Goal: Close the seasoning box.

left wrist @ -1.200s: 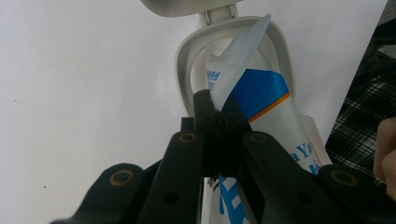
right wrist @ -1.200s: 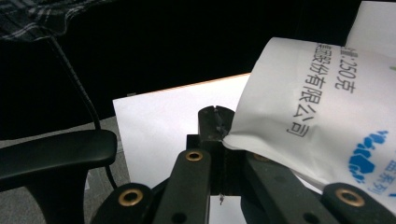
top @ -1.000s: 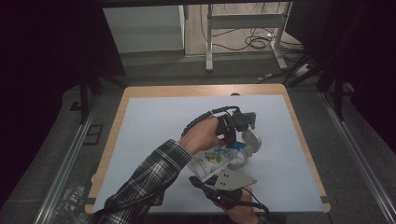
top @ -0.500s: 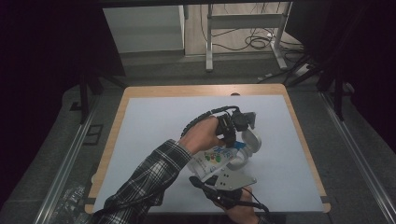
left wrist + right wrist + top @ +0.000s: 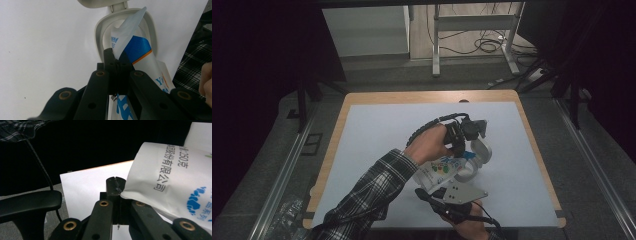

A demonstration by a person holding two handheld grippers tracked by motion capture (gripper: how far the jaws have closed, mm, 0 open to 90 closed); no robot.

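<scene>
1. Left gripper [image 5: 117, 58]: jaws together, pinching a thin fold at the top of the pouch [image 5: 140, 53], a white plastic bag with blue and orange print. The film creases sharply right at the pads.
2. Right gripper [image 5: 115, 185]: jaws together too, clamped on a corner at the pouch's other end [image 5: 172, 187]. The film puckers at the bite, so the hold is on the sealed edge, not the body.
3. Pouch strung between the two grippers, low over the table [image 5: 377, 135], its top end pushed into the oval mouth of a white holder [image 5: 100, 30] that lies on the white sheet.
4. Handling, as judged: soft, thin-walled, smooth film, likely slippery. It sags and folds rather than keeping shape. Looks light to middling; contents cannot be made out, possibly liquid or powder.
5. Best holds: the flat sealed margins at either end, as now. A pinch mid-body would likely bulge and slide.
6. The white holder looks rigid and light; I'd expect it to skate if the pouch is pushed hard.
7. High view: left hand [image 5: 429, 145] above the pouch, right hand [image 5: 469, 222] near the table's front edge.
</scene>
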